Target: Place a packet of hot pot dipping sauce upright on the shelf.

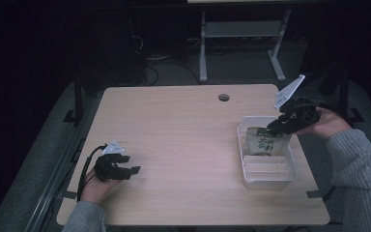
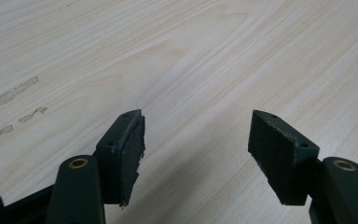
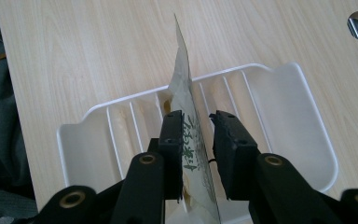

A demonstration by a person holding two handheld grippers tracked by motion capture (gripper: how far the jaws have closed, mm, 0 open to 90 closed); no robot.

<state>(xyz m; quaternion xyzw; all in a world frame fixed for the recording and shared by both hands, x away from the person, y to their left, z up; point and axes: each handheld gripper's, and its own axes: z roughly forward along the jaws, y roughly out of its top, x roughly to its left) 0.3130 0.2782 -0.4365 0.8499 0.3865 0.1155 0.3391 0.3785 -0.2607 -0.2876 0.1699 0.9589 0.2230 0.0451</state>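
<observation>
A thin packet with green print (image 1: 263, 142) stands on edge in the far part of a white ribbed tray (image 1: 270, 179) at the table's right side. My right gripper (image 1: 276, 126) straddles the packet's upper corner. In the right gripper view the packet (image 3: 184, 84) rises between the jaws of that gripper (image 3: 198, 116). The left pad touches it, while the right pad stands a small gap away, so the jaws are slightly open. My left gripper (image 1: 131, 164) rests low at the table's front left, open (image 2: 196, 121), with bare wood between its pads.
The tray (image 3: 298, 116) has several dividing ribs and sits near the table's right edge. A round cable hole (image 1: 223, 97) lies at the back of the wooden table (image 1: 183, 125). Desk legs and cables stand on the dark floor beyond.
</observation>
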